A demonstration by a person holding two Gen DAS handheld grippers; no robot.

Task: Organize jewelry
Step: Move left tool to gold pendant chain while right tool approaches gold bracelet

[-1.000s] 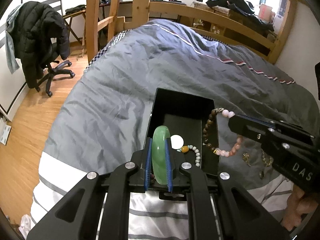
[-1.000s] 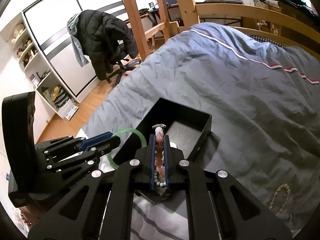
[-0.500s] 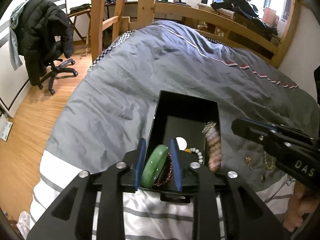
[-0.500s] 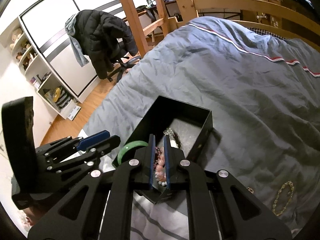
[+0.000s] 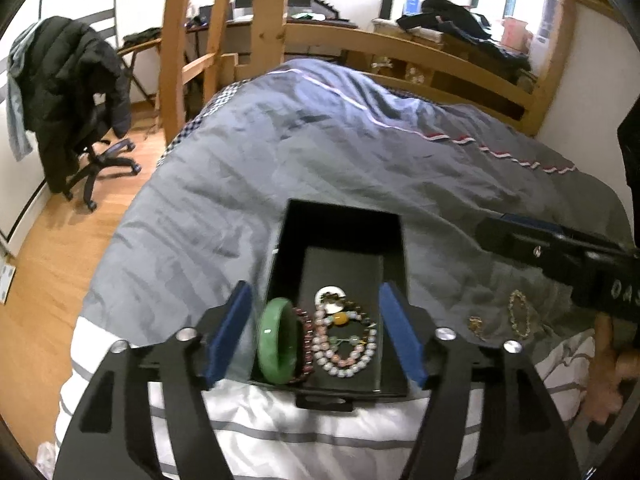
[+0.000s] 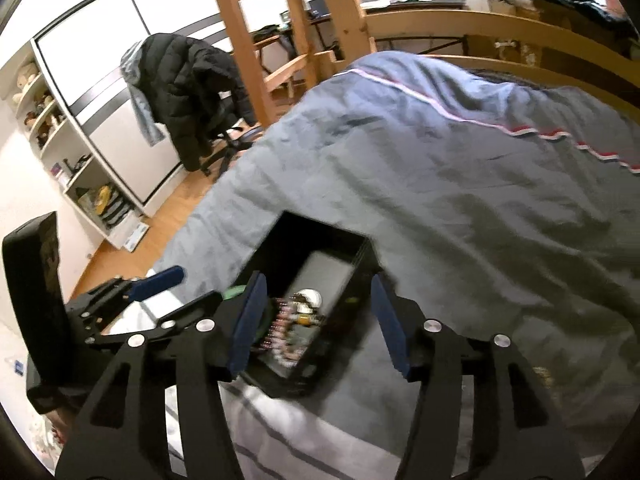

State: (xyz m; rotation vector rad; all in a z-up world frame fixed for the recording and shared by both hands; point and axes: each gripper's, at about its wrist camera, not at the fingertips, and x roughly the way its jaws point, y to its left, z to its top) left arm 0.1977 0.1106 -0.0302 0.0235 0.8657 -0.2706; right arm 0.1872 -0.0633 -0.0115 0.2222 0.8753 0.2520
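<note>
A black open box point(image 5: 340, 220) sits on the grey duvet near the bed's near edge. Inside lie a green jade bangle point(image 5: 277, 346), a dark red bead bracelet point(image 5: 306, 340), pink and pale bead bracelets point(image 5: 346, 350) and a white ring point(image 5: 331, 295). My left gripper point(image 5: 316, 334) is open and empty, its blue pads spread either side of the box's near end. My right gripper point(image 6: 316, 320) is open and empty above the same box point(image 6: 332, 240); the jewelry point(image 6: 296, 320) shows blurred between its pads. Two gold chains point(image 5: 516, 314) lie on the duvet right of the box.
The grey duvet point(image 5: 340, 140) covers the bed, with a wooden bed frame and ladder point(image 5: 224, 40) behind. An office chair with a black jacket point(image 5: 76, 92) stands on the wood floor at left. A white shelf unit point(image 6: 80, 160) lines the left wall.
Both grippers opened. The left let the green bangle drop into the box; the right let go of the pink bead bracelet, which now lies in the box. Both grippers drew back slightly.
</note>
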